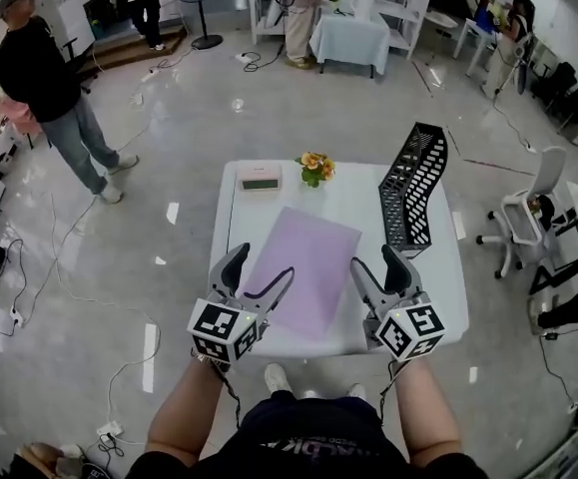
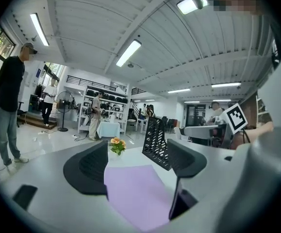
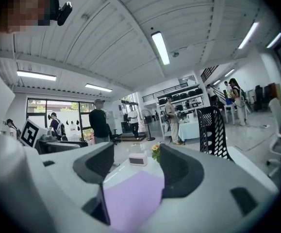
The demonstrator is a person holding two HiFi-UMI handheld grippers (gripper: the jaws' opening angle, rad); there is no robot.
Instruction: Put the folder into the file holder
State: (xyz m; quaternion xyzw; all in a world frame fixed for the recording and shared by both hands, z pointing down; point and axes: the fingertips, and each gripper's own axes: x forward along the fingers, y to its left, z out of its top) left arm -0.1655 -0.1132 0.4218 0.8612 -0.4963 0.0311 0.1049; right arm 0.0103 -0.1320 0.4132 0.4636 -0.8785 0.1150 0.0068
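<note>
A pale purple folder (image 1: 303, 267) lies flat in the middle of the white table (image 1: 438, 287). A black mesh file holder (image 1: 415, 183) stands upright at the table's right side, past the folder's far right corner. My left gripper (image 1: 261, 267) hovers over the folder's near left edge, jaws open with nothing gripped. My right gripper (image 1: 376, 262) stands open beside the folder's right edge, just short of the holder. In the left gripper view the folder (image 2: 135, 193) shows between the jaws of that gripper (image 2: 138, 161), the holder (image 2: 157, 142) beyond. The right gripper view shows the folder (image 3: 133, 198) below that gripper (image 3: 135, 164) and the holder (image 3: 213, 132) on the right.
A small pink-and-white box (image 1: 260, 177) and a pot of orange flowers (image 1: 314, 167) sit at the table's far edge. A white office chair (image 1: 528, 208) stands to the right of the table. A person (image 1: 54, 88) stands on the floor at the far left.
</note>
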